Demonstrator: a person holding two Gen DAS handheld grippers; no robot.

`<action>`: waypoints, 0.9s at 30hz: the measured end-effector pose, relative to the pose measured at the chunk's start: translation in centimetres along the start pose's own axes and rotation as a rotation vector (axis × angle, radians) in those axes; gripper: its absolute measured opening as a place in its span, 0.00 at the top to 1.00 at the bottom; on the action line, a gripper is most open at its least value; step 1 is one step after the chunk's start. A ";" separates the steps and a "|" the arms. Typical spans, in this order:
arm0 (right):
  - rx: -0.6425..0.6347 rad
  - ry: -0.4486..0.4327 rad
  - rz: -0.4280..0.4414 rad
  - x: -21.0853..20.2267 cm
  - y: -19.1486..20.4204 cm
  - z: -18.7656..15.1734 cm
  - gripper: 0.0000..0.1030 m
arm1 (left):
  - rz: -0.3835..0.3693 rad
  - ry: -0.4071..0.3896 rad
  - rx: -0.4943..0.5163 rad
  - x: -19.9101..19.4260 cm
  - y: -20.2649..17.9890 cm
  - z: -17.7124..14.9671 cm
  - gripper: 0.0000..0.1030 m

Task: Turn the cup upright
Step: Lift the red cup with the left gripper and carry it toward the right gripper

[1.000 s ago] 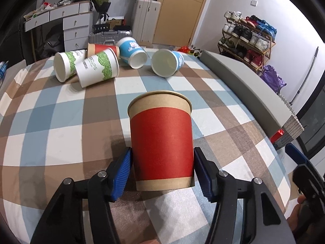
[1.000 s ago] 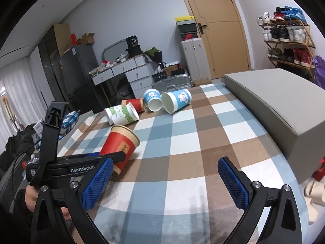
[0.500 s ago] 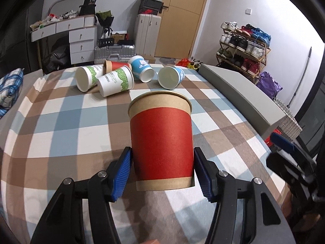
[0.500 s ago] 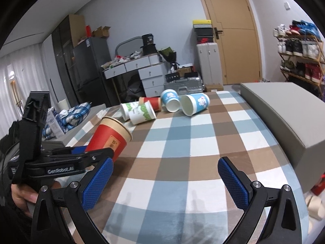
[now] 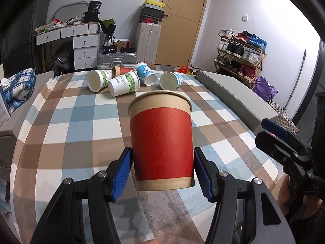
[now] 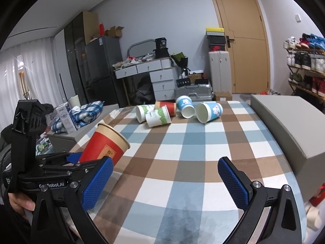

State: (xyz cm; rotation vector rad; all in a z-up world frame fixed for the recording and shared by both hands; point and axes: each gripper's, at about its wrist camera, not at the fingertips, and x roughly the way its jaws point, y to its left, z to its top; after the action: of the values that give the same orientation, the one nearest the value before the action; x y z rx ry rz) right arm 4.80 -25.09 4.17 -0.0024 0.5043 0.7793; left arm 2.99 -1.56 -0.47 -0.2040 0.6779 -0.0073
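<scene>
Left gripper (image 5: 162, 168) clamping red paper cup (image 5: 161, 142); right gripper (image 6: 165, 180) spread wide, holding nothing.
Five tipped cups (image 5: 124, 83) lie at 12 o'clock on the checked cloth (image 5: 81, 134).

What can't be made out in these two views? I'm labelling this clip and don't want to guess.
- Red cup: whether its base touches the checked cloth; left wrist view, hidden by the cup itself; right wrist view, blocked by the left gripper.
- Second red cup in the pile: mostly hidden behind the green-print cups.
- Right gripper: in the left wrist view, cut off by the edge.
</scene>
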 end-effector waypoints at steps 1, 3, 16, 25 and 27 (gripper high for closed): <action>-0.004 0.003 0.000 0.0 0.2 0.0 0.00 | 0.001 0.004 -0.002 0.1 0.0 -0.2 0.47; -0.007 0.007 0.003 0.0 0.3 -0.2 0.00 | -0.001 0.004 -0.010 0.0 0.1 -0.6 0.47; -0.010 0.044 -0.003 0.4 0.4 -0.6 0.00 | -0.023 0.046 -0.050 1.5 -1.0 -3.0 0.47; 0.000 0.065 -0.008 0.8 0.0 -0.9 0.00 | -0.023 0.077 -0.056 2.1 -1.7 -4.0 0.47; -0.001 0.066 -0.009 0.9 0.0 -0.9 0.00 | -0.024 0.075 -0.053 2.0 -2.0 -4.1 0.47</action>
State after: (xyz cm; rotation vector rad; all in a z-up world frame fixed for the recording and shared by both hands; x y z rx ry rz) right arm 4.93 -24.67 3.00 -0.0312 0.5665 0.7729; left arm 2.10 -4.40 -4.46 -0.2640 0.7509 -0.0205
